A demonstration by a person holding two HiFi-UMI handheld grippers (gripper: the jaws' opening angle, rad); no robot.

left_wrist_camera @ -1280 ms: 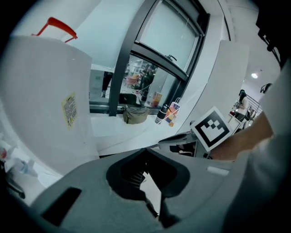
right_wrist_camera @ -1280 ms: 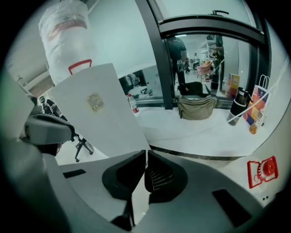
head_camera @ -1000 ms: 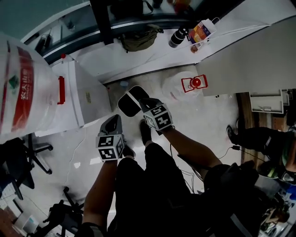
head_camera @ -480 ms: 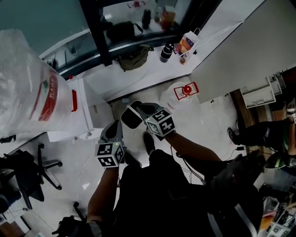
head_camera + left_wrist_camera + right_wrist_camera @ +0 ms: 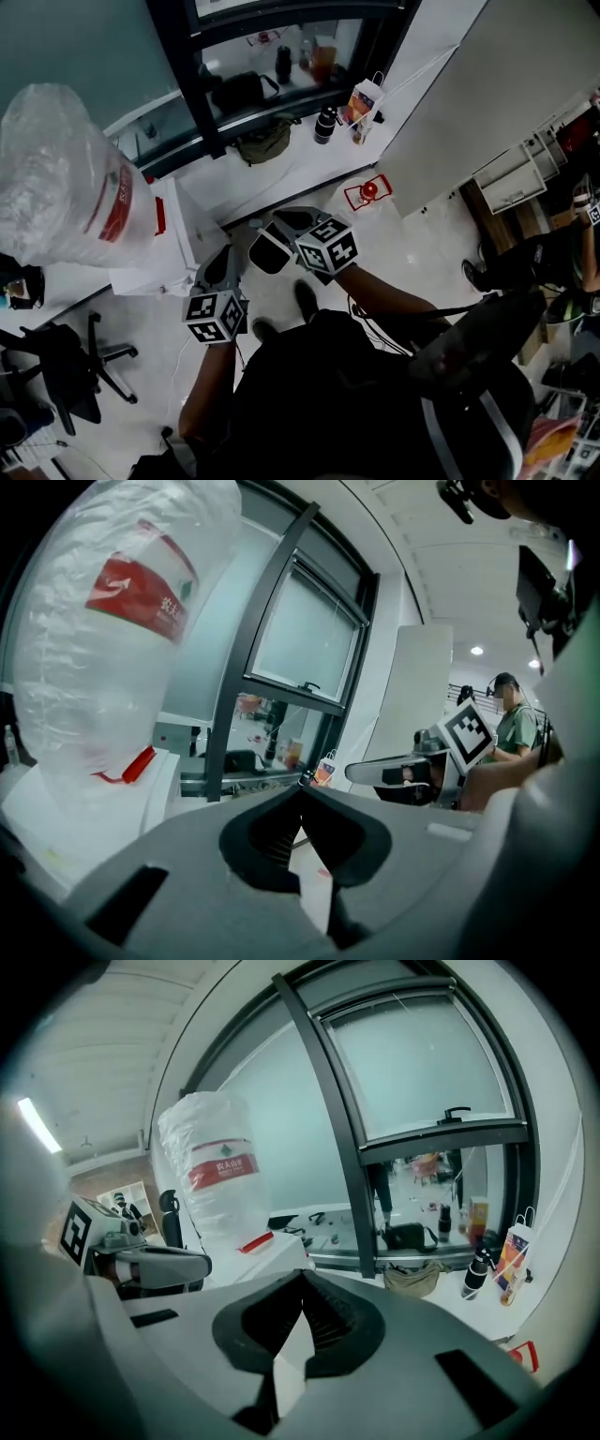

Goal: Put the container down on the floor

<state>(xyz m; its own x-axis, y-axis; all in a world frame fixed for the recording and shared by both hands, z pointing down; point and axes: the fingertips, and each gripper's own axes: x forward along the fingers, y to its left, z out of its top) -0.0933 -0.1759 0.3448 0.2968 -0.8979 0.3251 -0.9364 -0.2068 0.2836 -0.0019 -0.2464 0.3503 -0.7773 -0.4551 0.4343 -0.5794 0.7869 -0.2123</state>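
Two grippers are up in front of us, both empty. Left gripper [image 5: 302, 789]: jaws together at the tips, nothing between. Right gripper [image 5: 302, 1276]: same, closed on nothing. Below them we see one shoe [image 5: 305, 300] on the pale floor [image 5: 422, 244]. The container [image 5: 367, 193] (clear jug, red handle, as far as we can tell) sits on that floor past the right gripper, near the foot of the white wall panel [image 5: 450, 103], apart from both grippers. To the left, a white dispenser [image 5: 183, 253] carries a big plastic-wrapped bottle [image 5: 56, 178] with a red label. Furthest, the sill [image 5: 291, 169] under the window holds a dark bag [image 5: 262, 141], a flask [image 5: 325, 124] and a paper bag [image 5: 364, 101].
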